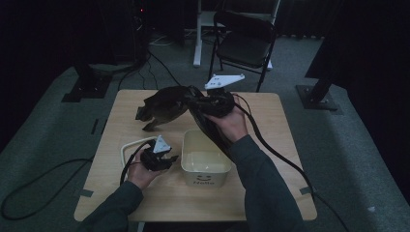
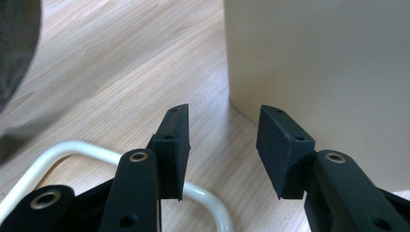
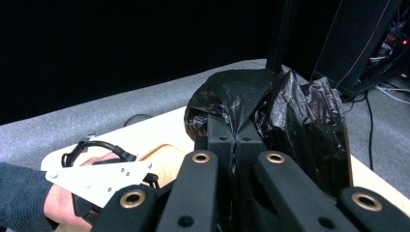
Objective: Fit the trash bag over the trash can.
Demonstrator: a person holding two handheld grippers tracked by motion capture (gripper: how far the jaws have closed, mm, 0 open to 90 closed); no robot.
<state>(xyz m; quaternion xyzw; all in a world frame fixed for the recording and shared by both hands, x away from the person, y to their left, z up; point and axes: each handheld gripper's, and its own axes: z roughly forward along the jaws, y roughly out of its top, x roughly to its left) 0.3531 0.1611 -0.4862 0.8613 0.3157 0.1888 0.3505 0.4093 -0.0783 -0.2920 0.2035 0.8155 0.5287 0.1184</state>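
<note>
My right gripper (image 3: pixel 236 140) is clamped tight on a fold of the black plastic bag (image 3: pixel 290 116), jaws fully together with film pinched between them, bag hanging crumpled above the far side of the table (image 1: pixel 270 193), just behind the cream bin (image 1: pixel 205 162). My left gripper (image 2: pixel 222 140) sits low beside the bin's near-left corner, jaws apart, nothing between them, white wire handle (image 2: pixel 72 150) lying loose on the wood under it. The job reads as lining the bin with the bag, and it's early, since the bag isn't over the rim yet. To do it well I'd keep the right pinch firm and lift until the bag's mouth hangs free and clear of the rim, then bring the left in to catch the opposite edge of the opening so the two pull it wide. I can't tell where the mouth is in the crumple, so I'd find it first. Thin film slips and tears, so no yanking, and I'd watch that the light bin doesn't slide.
</note>
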